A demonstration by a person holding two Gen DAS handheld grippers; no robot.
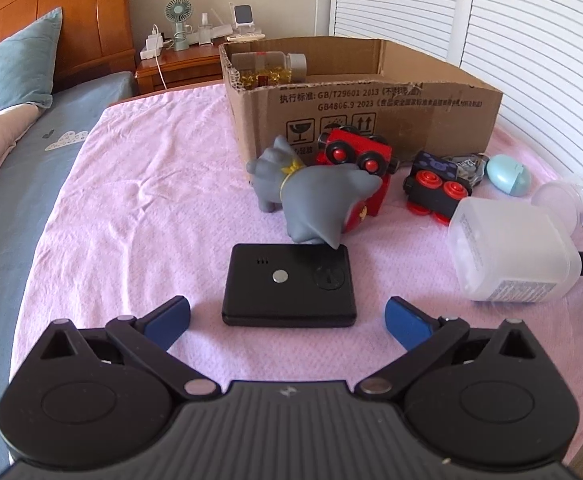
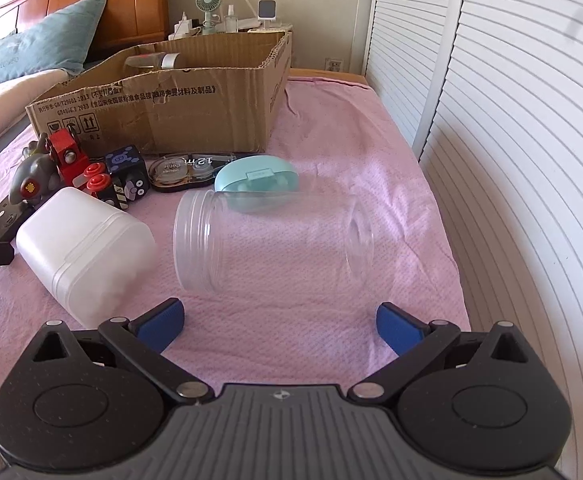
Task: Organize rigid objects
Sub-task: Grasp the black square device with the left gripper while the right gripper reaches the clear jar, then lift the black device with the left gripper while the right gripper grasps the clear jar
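My left gripper point(image 1: 287, 316) stands wide open, its blue pads either side of the near end of a flat black device point(image 1: 289, 285) on the pink cloth, not touching it. A grey toy cat point(image 1: 311, 196) stands just behind the device, its tail end over the far edge. My right gripper point(image 2: 279, 320) is open just short of a clear plastic jar point(image 2: 271, 240) lying on its side. A white frosted container point(image 2: 87, 252) lies to the left of the jar. The cardboard box point(image 1: 371, 108) at the back holds a bottle point(image 1: 269, 66).
Red toy car point(image 1: 357, 152), black-and-red toy block point(image 1: 437, 186), tape dispenser point(image 2: 189, 170) and mint case point(image 2: 257, 186) lie before the box. A louvred white door point(image 2: 511, 160) runs along the right. A blue bed point(image 1: 19, 184) and a nightstand point(image 1: 179, 62) are at left.
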